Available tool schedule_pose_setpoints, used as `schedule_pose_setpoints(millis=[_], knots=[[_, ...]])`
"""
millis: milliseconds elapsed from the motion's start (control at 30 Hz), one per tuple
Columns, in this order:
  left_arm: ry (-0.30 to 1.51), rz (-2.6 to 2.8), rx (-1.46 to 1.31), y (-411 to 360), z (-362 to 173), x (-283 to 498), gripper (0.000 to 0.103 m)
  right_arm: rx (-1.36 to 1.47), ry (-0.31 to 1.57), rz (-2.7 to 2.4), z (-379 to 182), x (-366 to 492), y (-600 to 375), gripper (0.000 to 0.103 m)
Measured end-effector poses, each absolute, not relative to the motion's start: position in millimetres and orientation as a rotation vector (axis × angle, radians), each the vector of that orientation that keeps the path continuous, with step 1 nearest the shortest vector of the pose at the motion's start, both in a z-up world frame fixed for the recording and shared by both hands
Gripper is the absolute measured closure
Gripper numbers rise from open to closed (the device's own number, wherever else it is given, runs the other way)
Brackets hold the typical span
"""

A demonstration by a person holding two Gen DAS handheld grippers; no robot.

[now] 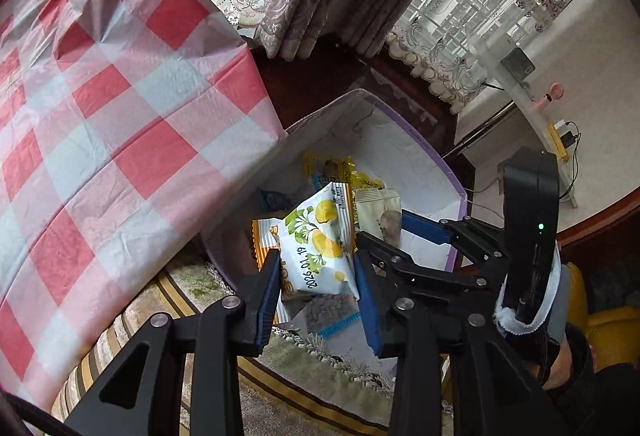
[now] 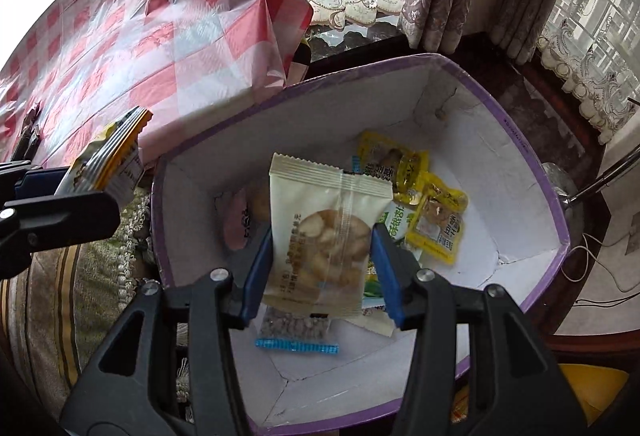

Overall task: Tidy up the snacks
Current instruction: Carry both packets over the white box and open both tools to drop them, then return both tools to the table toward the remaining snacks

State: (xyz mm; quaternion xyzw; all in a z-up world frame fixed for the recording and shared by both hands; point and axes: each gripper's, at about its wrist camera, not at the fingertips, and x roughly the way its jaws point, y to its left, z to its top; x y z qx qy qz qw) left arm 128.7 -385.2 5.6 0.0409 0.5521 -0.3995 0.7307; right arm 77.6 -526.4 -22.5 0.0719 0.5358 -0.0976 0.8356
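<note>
2 pkts (image 2: 324, 240) btwn grippers' (image 2: 320, 268) pads

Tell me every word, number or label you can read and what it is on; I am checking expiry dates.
"2026.01.19" reads on the white lemon-print packet between the left gripper pads.
Chinese print on the cream packet in the right gripper: too blurred to read.
Print on the yellow packets in the purple-rimmed box: too small to read.
</note>
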Motion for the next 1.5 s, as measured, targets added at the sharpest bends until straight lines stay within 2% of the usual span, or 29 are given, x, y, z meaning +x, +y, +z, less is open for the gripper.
schedule_pose_setpoints(millis=[133,200,733,1133,1500], knots=[[1.247,-0.876,0.104,-389.5,0.0,128.4,0.055,0.153,1.138,-0.211,-23.7,74.8,-528.3,0.048],[1.25,-0.879,0.095,-388.1,-0.2,130.0,0.052,0.159,1.138,-0.209,-24.2,76.7,-527.3,0.042],[1.135,-0.798,-0.018,-341.1,22.5,140.0,0.051,0.144,1.076,-0.142,6.7,95.5,-485.9,0.039],[0.983,-0.592,-0.114,-244.3,40.3,152.1,0.051,0.074,1.025,-0.039,34.4,121.2,-417.5,0.038],[0.936,-0.382,-0.295,-125.8,36.1,150.7,0.051,-0.021,1.033,0.062,37.2,144.6,-354.9,0.038]])
